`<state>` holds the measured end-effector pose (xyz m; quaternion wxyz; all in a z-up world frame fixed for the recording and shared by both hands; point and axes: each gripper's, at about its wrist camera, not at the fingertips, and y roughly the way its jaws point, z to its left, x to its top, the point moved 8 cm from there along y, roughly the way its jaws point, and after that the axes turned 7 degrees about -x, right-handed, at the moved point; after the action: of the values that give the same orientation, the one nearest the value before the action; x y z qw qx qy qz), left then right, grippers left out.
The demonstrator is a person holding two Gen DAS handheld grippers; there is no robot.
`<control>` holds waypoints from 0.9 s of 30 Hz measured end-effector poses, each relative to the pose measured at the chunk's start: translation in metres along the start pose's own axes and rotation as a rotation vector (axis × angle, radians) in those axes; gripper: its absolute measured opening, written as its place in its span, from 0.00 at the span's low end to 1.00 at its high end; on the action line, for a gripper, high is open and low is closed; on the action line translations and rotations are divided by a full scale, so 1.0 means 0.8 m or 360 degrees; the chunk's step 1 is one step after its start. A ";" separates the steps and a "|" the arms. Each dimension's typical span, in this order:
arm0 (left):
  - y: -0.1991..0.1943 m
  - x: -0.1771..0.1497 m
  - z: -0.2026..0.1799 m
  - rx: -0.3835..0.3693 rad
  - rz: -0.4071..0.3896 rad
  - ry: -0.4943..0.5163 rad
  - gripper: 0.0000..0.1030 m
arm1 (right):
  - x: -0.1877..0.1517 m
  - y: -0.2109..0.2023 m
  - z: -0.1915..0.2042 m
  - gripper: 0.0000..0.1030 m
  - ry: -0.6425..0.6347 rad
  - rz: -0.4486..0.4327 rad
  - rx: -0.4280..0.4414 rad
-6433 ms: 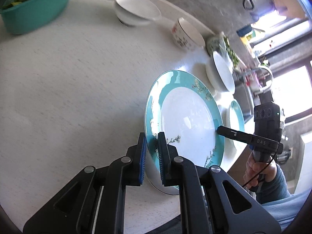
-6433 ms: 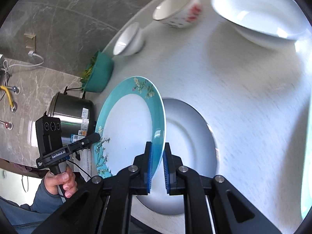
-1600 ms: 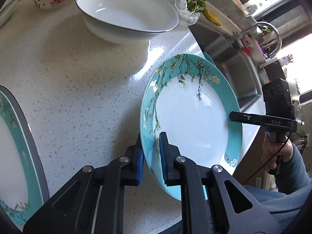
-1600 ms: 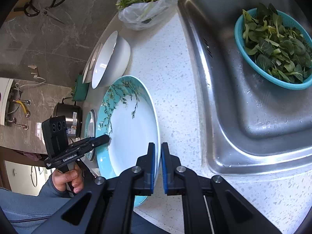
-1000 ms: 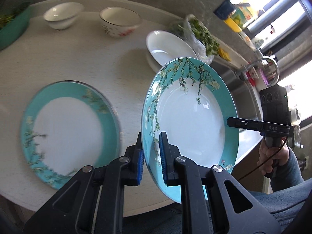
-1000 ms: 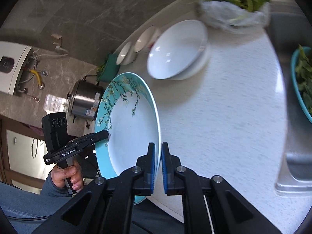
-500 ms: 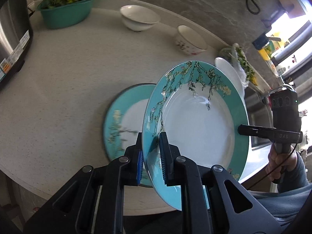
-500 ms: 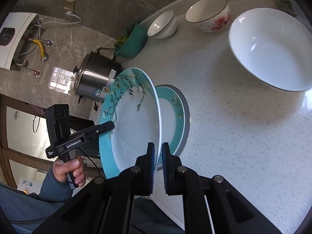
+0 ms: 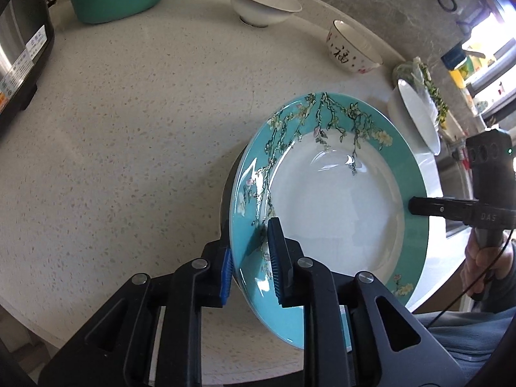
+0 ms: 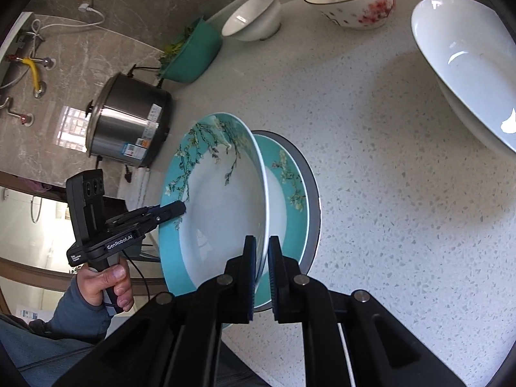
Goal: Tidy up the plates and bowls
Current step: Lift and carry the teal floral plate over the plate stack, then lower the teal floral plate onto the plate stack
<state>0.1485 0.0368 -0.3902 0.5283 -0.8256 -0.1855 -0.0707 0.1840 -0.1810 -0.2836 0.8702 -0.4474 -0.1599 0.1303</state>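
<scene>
Carried plate (image 10: pixel 222 213) now over teal plate (image 10: pixel 290 193) beyond both grippers; left gripper (image 9: pixel 250 269) jaws just been opening w/ rim between, right gripper (image 10: pixel 262 272) clenched on rim. Lower flat, centred, then release.

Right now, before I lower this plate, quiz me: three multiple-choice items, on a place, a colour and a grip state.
1. The second teal-rimmed blossom plate lies:
A on a shelf
B on the speckled countertop, beneath the held teal-rimmed plate
C inside a bowl

2. The plastic tub of leafy greens is:
A red
B white
C teal

3. The right gripper is:
A shut on the held plate's rim
B open, empty
C holding a bowl

Key: B, its rim shows under the held plate; C, plainly teal; A, both pads pinch the rim.
</scene>
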 end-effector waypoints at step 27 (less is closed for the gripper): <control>0.023 0.007 -0.015 0.0090 -0.0004 0.0105 0.20 | -0.009 0.021 0.001 0.12 -0.0006 -0.0071 -0.0327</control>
<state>0.1620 0.0206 -0.3987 0.5571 -0.8073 -0.1709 -0.0931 0.1759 -0.1733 -0.2978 0.8221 -0.5303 -0.1841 0.0946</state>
